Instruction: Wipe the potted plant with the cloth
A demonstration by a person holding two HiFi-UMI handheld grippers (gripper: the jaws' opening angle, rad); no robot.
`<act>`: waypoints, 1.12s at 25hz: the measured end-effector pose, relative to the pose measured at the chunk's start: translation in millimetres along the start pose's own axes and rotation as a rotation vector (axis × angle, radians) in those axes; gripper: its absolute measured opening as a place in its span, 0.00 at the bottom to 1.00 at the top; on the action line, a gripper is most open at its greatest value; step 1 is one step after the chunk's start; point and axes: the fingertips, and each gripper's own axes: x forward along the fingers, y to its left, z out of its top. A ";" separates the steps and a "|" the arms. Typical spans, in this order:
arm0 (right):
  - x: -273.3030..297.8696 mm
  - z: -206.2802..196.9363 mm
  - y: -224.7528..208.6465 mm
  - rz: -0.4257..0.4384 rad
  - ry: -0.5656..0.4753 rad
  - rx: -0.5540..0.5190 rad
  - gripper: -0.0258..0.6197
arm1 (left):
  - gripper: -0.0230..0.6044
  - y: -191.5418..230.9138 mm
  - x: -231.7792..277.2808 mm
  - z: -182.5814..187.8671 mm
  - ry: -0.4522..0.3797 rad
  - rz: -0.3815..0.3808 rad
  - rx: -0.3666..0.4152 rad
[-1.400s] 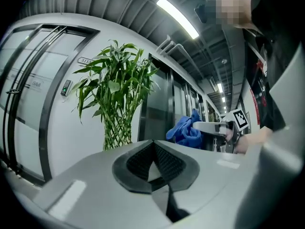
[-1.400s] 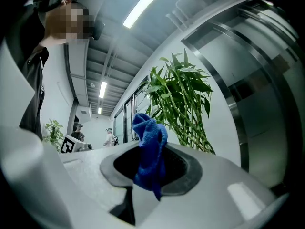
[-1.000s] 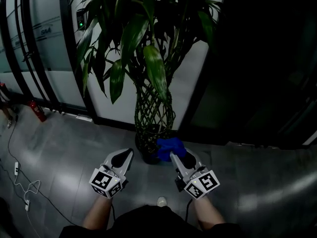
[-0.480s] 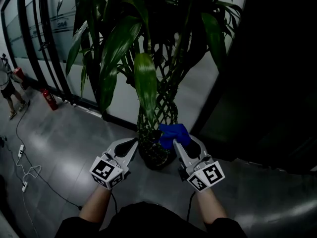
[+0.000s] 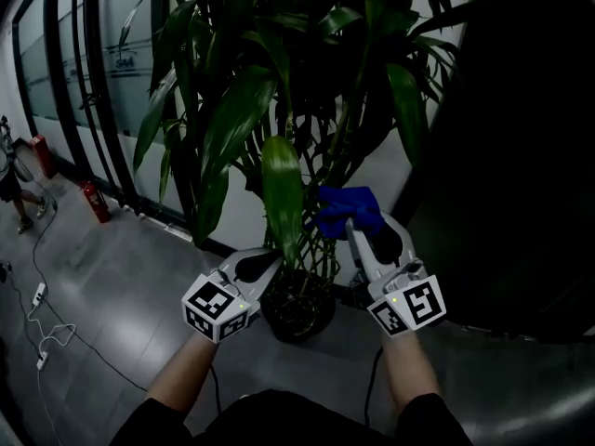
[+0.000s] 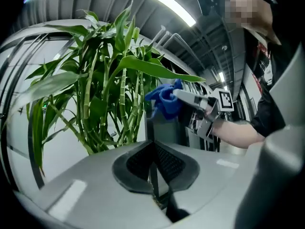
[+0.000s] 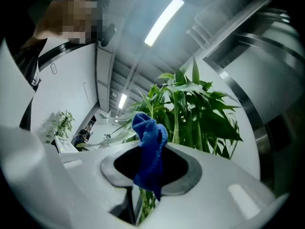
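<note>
The potted plant (image 5: 279, 110) has long green leaves over braided stalks in a dark pot (image 5: 297, 309). In the head view my right gripper (image 5: 367, 230) is shut on a blue cloth (image 5: 346, 207), held up beside the stalks at lower-leaf height. In the right gripper view the cloth (image 7: 150, 151) hangs pinched between the jaws, with the leaves (image 7: 190, 109) just beyond. My left gripper (image 5: 258, 266) sits left of the stalks, under a broad drooping leaf (image 5: 281, 193), with its jaws closed on nothing. The left gripper view shows the stalks (image 6: 109, 94) and the cloth (image 6: 164, 99).
A glass wall with black frames (image 5: 93, 82) runs behind the plant on the left. A red fire extinguisher (image 5: 91, 201) stands by it, and cables (image 5: 42, 342) lie on the grey floor. A dark panel (image 5: 521, 156) fills the right side. A person (image 5: 11, 179) stands far left.
Both grippers have risen from pot level. The right one has carried the blue cloth up beside the stalks, to lower-leaf height. The view has tilted up the plant.
</note>
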 end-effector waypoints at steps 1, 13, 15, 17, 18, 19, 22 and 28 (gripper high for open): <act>9.1 11.9 -1.6 -0.002 -0.023 -0.024 0.21 | 0.05 3.6 6.1 2.3 0.010 -0.005 0.013; 66.4 100.8 10.9 0.077 -0.234 -0.088 0.21 | 0.05 18.6 24.1 29.1 -0.053 -0.079 0.108; 74.4 100.8 22.1 0.121 -0.236 -0.091 0.21 | 0.05 18.1 26.6 27.3 -0.044 -0.079 0.151; 81.8 100.3 31.6 0.136 -0.247 -0.117 0.21 | 0.05 17.1 28.9 30.2 -0.043 -0.082 0.177; 83.3 101.9 35.5 0.131 -0.263 -0.139 0.21 | 0.05 16.8 29.2 32.6 -0.046 -0.083 0.182; 84.4 102.7 39.6 0.130 -0.271 -0.155 0.21 | 0.05 16.8 28.9 34.5 -0.048 -0.083 0.184; 99.1 85.7 54.0 0.192 -0.185 -0.148 0.21 | 0.05 18.7 26.0 38.9 -0.045 -0.077 0.198; 109.5 32.9 67.6 0.227 -0.036 -0.150 0.21 | 0.05 16.5 25.3 47.4 -0.065 -0.090 0.231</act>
